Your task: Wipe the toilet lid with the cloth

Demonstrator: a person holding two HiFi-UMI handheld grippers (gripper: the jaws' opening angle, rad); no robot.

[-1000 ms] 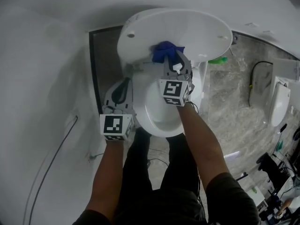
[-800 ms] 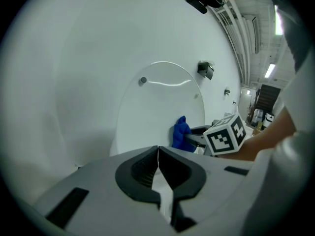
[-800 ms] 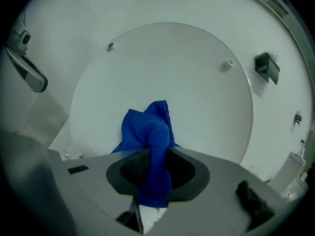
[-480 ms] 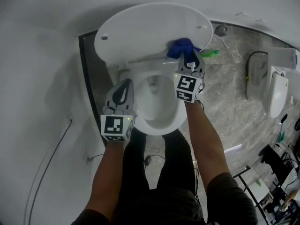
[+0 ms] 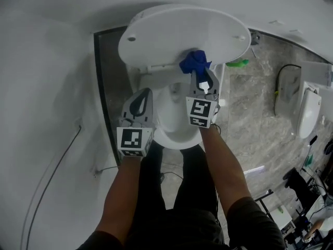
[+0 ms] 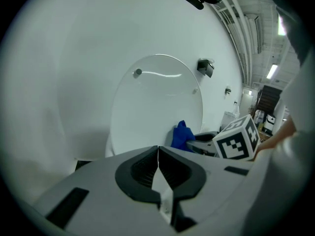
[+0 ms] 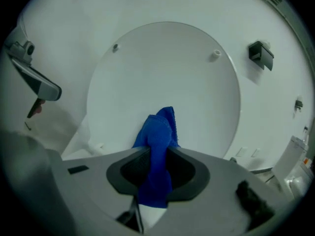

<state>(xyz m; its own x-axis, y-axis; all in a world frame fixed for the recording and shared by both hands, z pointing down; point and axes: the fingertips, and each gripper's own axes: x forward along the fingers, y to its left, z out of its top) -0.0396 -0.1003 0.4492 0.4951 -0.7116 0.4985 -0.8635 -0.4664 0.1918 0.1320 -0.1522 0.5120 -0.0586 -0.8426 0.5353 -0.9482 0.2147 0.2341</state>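
The white toilet lid (image 5: 182,33) stands raised against the wall. My right gripper (image 5: 201,75) is shut on a bunched blue cloth (image 5: 194,61) and holds it against the lid's lower part, a little right of the middle. In the right gripper view the cloth (image 7: 157,141) runs up between the jaws onto the lid (image 7: 167,73). My left gripper (image 5: 140,100) hovers over the bowl's left rim, shut and holding nothing. Seen from the left gripper (image 6: 157,154), the lid (image 6: 157,102) is ahead and the cloth (image 6: 182,134) is at its lower right.
The open toilet bowl (image 5: 162,120) lies below both grippers, with the person's legs in front of it. A green object (image 5: 238,63) lies on the marble floor to the right, near a black cable (image 5: 281,87) and a white fixture (image 5: 308,113). White wall curves along the left.
My right gripper has slid the cloth leftward along the lower lid, from near its right edge toward the middle. The left gripper has shifted only a little, still shut.
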